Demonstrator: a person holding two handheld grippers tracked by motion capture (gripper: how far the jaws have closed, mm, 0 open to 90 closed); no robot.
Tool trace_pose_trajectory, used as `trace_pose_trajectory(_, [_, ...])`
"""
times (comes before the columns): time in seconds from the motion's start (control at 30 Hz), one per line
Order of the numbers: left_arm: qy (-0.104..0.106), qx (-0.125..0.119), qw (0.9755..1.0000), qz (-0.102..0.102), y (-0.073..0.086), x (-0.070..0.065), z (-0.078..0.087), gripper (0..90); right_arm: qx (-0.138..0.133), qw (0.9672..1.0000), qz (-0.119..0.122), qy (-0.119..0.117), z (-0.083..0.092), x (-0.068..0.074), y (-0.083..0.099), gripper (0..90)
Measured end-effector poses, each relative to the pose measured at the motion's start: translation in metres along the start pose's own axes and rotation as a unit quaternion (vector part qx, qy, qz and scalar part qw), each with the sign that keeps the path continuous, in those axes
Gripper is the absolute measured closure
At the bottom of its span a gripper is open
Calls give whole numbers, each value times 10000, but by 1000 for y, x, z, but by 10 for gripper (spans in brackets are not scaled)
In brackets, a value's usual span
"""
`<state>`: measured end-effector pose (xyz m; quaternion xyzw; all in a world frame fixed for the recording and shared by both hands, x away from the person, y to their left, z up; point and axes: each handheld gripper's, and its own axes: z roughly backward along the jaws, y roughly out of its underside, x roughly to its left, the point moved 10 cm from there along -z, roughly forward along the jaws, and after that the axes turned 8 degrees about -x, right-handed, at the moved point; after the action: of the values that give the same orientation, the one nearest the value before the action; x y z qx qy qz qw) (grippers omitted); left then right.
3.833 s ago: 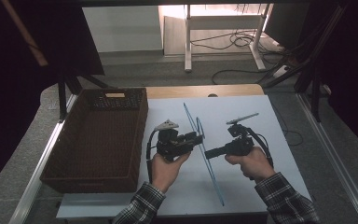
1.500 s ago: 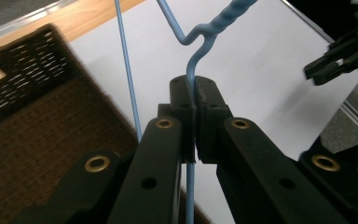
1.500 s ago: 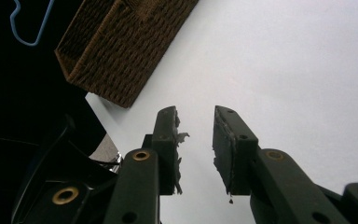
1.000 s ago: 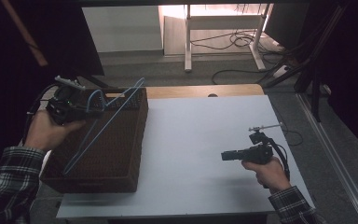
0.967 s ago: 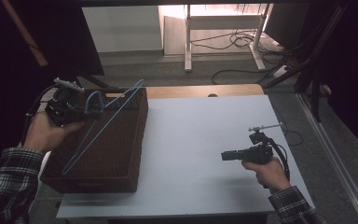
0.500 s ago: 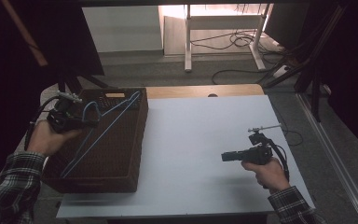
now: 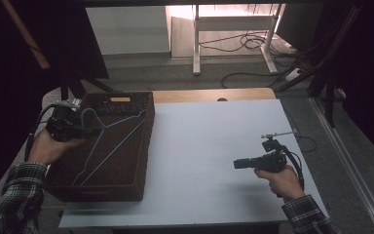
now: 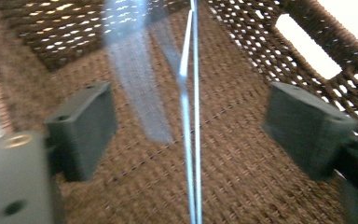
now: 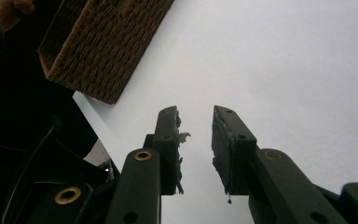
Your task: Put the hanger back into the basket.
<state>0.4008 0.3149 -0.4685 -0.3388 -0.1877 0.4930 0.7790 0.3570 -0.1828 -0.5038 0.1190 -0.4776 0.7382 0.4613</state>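
A light-blue wire hanger [image 7: 111,142] lies slanted inside the brown woven basket [image 7: 145,146] at the table's left. My left gripper [image 7: 86,130] hovers over the basket's far left corner by the hanger's hook. In the left gripper view its jaws have just been opening and now stand wide apart; the hanger's thin wire [image 8: 196,154] runs between the pads [image 8: 81,133] without touching them. My right gripper [image 7: 237,164] rests low over the white table at the right, pointing left. Its jaws [image 9: 195,114] stand a narrow gap apart with nothing between them.
The white tabletop [image 7: 214,141] spreads between the basket and the right hand. The basket's near corner [image 9: 107,46] shows in the right gripper view. Beyond the table's far edge are a stand's legs [image 7: 195,44] and floor cables [image 7: 243,46].
The left hand has come down with the hanger into the basket, and its jaws have opened off the wire. The right hand has stayed where it was.
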Motion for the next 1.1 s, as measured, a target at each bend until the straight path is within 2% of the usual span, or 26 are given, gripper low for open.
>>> trace_pose_trajectory(0.13, [-72, -236, 9997, 39, -3, -2, 11, 42, -16, 10000, 26, -8, 1, 1, 0, 708])
trace_pose_trajectory(0.3, [-223, -377, 9990, 111, -5, -3, 22, 24, -29, 10000, 48, -10, 1, 2, -1, 693])
trace_pose_trajectory(0.43, [-117, -512, 9985, 123, -8, -10, 28, 27, -56, 9999, 83, -1, 2, 1, -2, 676])
trace_pose_trajectory(0.63, [169, -652, 9977, 125, -11, -28, 30, 30, -69, 9999, 126, 82, 3, -1, -1, 650])
trace_pose_trajectory(0.77, [280, -784, 9964, 137, -12, -41, 31, 28, -87, 9997, 186, 131, 4, -3, -2, 632])
trace_pose_trajectory(0.97, [463, -947, 9944, 10, -13, -65, 29, 29, -112, 9993, 278, 225, 5, -3, -3, 605])
trace_pose_trajectory(1.1, [554, -1017, 9932, -67, -14, -79, 26, 29, -129, 9984, 424, 346, 6, -3, -4, 580])
